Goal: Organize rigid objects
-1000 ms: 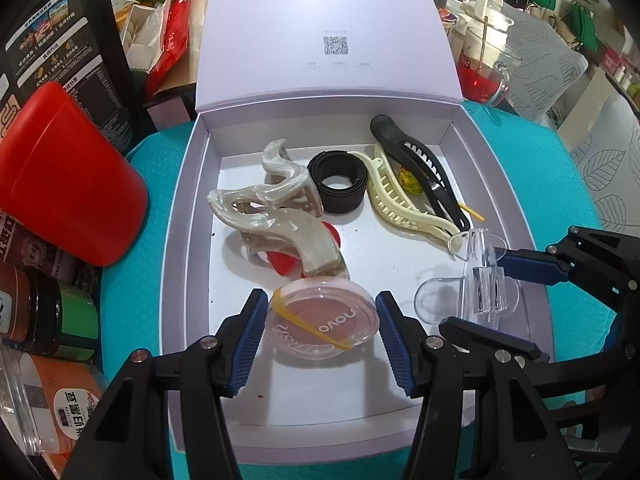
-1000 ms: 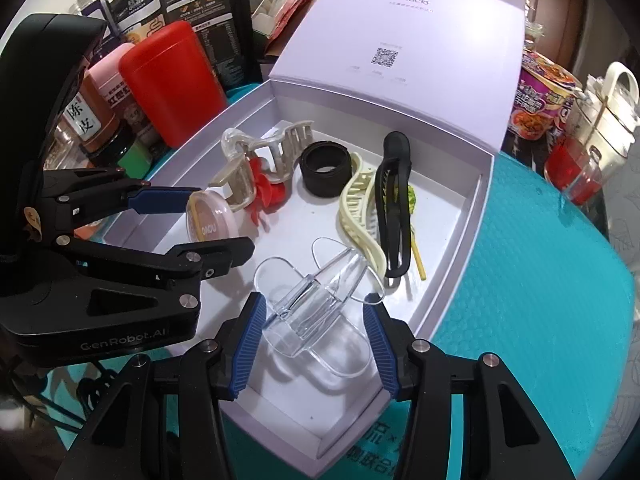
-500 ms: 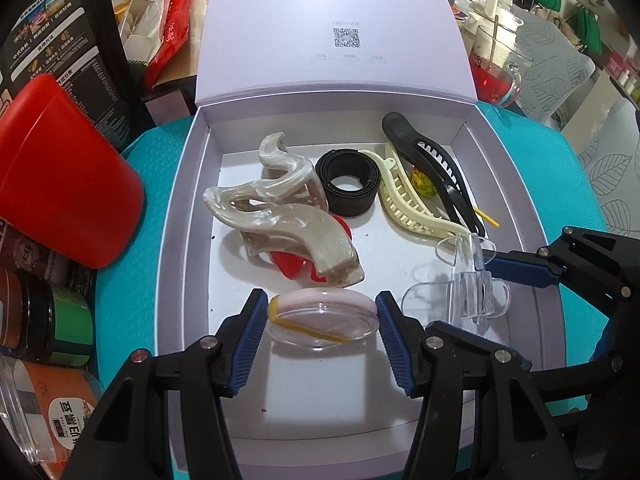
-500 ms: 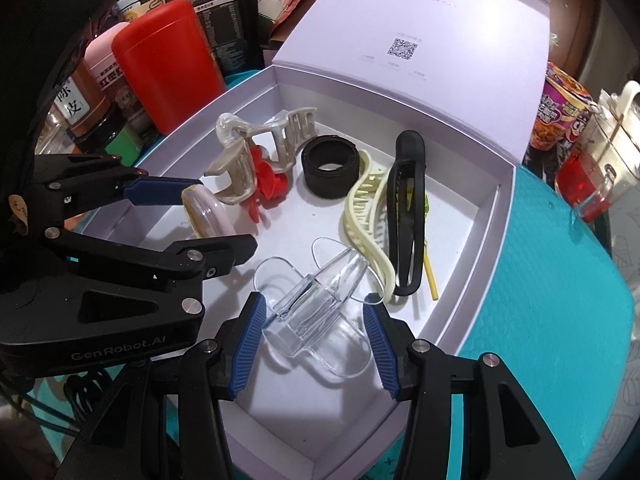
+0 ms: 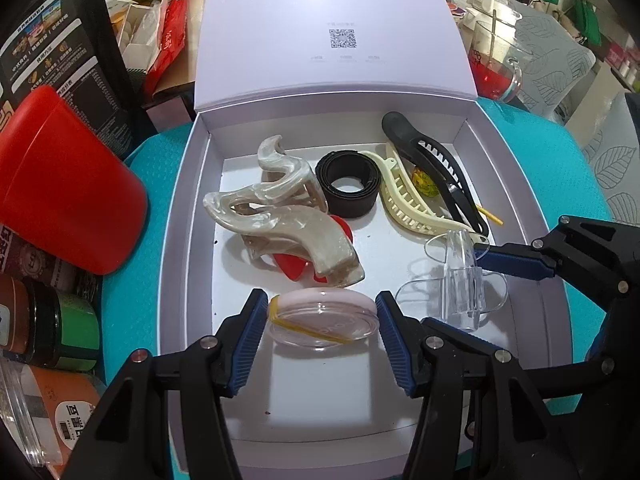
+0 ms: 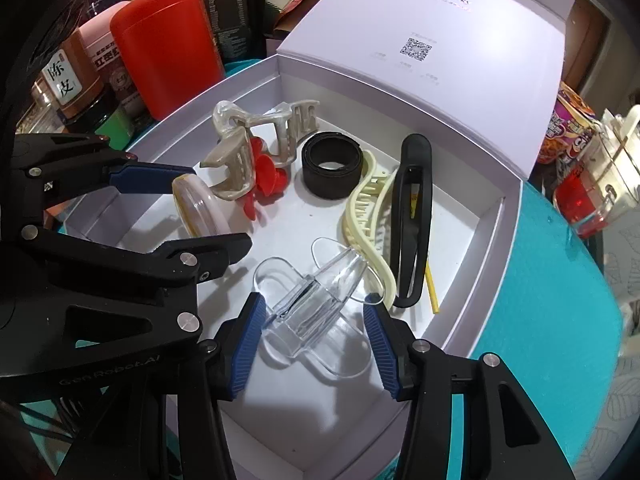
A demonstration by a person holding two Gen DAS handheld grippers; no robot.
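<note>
An open lilac box (image 5: pixel 188 240) holds hair accessories. My left gripper (image 5: pixel 322 328) is shut on a round pink compact (image 5: pixel 322 318) with a yellow rubber band around it, tilted nearly edge-on just above the box floor. My right gripper (image 6: pixel 314 344) is shut on a clear claw clip (image 6: pixel 316 304) at the box's near right side; one of its fingers (image 5: pixel 516 260) shows beside the clip (image 5: pixel 456 276). Further in lie a pearl claw clip (image 5: pixel 288 220), a red clip (image 5: pixel 292 264) under it, a black band (image 5: pixel 348 184), a cream clip (image 5: pixel 412 208) and a black clip (image 5: pixel 436 160).
The box lid (image 5: pixel 332 32) stands open at the back. A red canister (image 5: pixel 64 184) and jars (image 5: pixel 52 328) crowd the left side. A glass mug with red liquid (image 5: pixel 496 68) stands at the back right. A teal mat (image 5: pixel 560 168) lies under the box.
The pink compact has tipped between the left pads from face-up to nearly edge-on. The right gripper has shifted slightly into the box with the clear clip still in it.
</note>
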